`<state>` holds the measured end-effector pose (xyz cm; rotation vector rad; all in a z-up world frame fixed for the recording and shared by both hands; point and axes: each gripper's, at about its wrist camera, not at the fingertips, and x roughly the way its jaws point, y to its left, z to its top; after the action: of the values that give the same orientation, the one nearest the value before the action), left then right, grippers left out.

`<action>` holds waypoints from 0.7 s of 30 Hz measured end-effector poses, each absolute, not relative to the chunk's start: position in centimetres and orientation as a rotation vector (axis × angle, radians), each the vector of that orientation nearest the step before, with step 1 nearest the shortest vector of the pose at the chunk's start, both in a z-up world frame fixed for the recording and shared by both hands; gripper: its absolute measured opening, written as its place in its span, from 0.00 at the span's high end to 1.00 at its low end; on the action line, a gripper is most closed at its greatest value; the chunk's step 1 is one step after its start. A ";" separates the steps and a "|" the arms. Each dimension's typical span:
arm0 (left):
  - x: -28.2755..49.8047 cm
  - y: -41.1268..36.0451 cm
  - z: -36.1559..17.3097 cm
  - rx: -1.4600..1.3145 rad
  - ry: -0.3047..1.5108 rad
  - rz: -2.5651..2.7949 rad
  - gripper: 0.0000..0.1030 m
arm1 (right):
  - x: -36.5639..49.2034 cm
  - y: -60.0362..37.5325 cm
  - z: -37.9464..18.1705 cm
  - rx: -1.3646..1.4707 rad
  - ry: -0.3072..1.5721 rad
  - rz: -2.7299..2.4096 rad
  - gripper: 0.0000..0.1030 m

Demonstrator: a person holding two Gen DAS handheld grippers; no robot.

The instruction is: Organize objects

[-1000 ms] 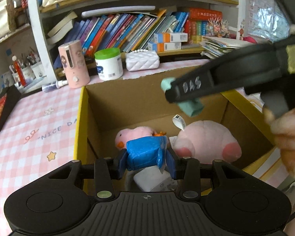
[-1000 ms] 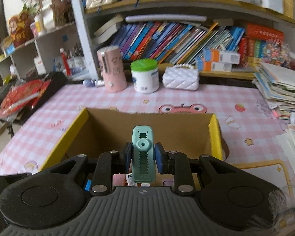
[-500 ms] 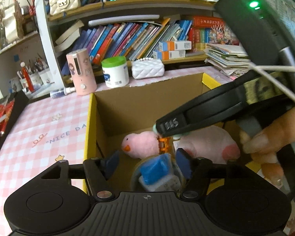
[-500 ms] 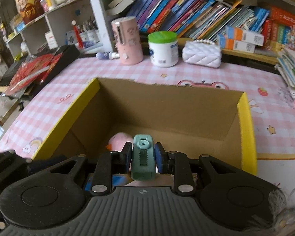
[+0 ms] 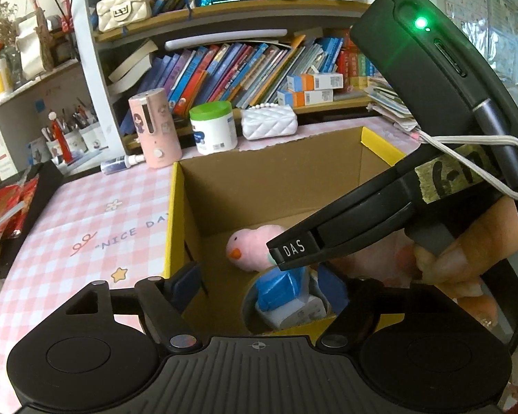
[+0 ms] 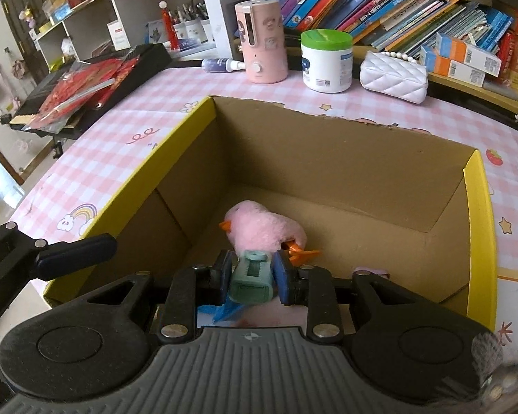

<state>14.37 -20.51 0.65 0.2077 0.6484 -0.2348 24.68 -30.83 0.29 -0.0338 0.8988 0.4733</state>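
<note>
Cardboard box (image 6: 345, 158) with yellow flaps is sitting open-topped on a pink checked surface (image 6: 131, 127), directly beneath both claws. Inside it, a pink plush bird (image 6: 262, 229) with an orange beak is lying on the box floor, just ahead of the right claw's tips.

Right claw (image 6: 252, 274) is reaching down into the box and is gripping a small mint-green gadget (image 6: 250, 277) with a toothed strip along its top; both blue pads are pressing against the gadget's sides.

Left claw (image 5: 262, 283) is hanging over the near edge of the box with its jaws standing apart, having just been opening. Below the gap between its pads, a blue-wrapped packet (image 5: 281, 286) is lying on a white packet (image 5: 293, 310), touched by neither pad. In the left wrist view the black body of the right claw is crossing from the right, held by a person's hand (image 5: 466, 265), and a larger pink plush is showing only partly behind it.

Beyond the box, away from both claws, a pink cylindrical humidifier (image 6: 262, 41), a white tub with a green lid (image 6: 326, 60) and a white quilted purse (image 6: 393, 76) are standing in a row on the surface, in front of shelves crowded with books (image 6: 362, 3).
</note>
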 end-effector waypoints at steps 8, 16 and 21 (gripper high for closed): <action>13.5 -20.1 1.1 0.184 0.624 -0.213 0.20 | 23.6 -30.9 1.1 -0.007 0.875 0.463 0.52; 12.0 -18.9 2.1 0.160 0.576 -0.219 0.16 | 21.3 -31.1 2.9 0.036 0.820 0.426 0.44; 10.3 -17.2 2.8 0.145 0.557 -0.223 0.15 | 19.2 -30.8 3.9 0.056 0.788 0.382 0.39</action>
<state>10.28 -17.18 2.80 0.1449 0.5566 -0.2228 19.15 -30.79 3.92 0.0564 0.7884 0.3818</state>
